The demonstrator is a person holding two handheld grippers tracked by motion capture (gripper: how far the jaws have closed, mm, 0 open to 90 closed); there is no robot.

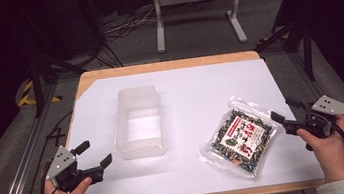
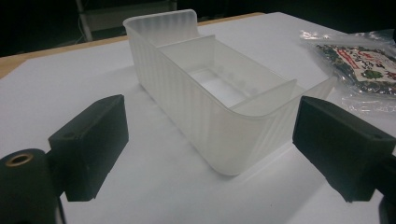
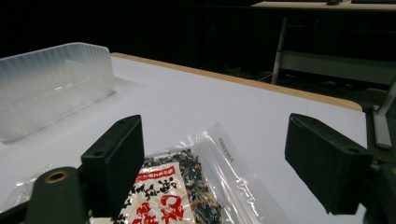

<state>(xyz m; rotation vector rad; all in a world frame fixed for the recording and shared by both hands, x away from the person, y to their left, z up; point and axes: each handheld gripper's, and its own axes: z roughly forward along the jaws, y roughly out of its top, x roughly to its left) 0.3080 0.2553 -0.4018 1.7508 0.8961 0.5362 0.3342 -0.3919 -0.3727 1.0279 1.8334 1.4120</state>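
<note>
**Both tongs wide, packet and tub lying free on the counter**

Nearest the person, two hands come in over the front edge of the counter (image 1: pixel 179 88), each holding a pair of tongs. The left tongs (image 1: pixel 96 155) sit at the near left corner, jaws spread wide with nothing between them — in the left gripper view the left tongs (image 2: pixel 210 135) frame the near end of the tub without touching it. The right tongs (image 1: pixel 288 111) hover at the near right edge, jaws likewise wide apart and empty, aimed toward the packet's right corner.

Just ahead of the right tongs (image 3: pixel 215 158), the seaweed packet (image 1: pixel 239 137) lies flat on the white sheet, turned at a slant, its clear sealed border catching the light. In the right gripper view the seaweed packet (image 3: pixel 182 186) lies under and just past the left jaw, part of it reaching into the gap between the jaws; neither jaw touches it as far as can be seen.

Farther in, left of centre, stands the translucent plastic tub (image 1: pixel 139 122), upright and open-topped, its long side running away from the person. The left gripper view shows the translucent plastic tub (image 2: pixel 205 88) with ribbed walls and inner dividers; its compartments look empty. It is well apart from the packet.

Beyond the counter's far edge — on the dark floor — stands a white metal frame (image 1: pixel 196 8), with cables (image 1: pixel 120 25) beside it.
</note>
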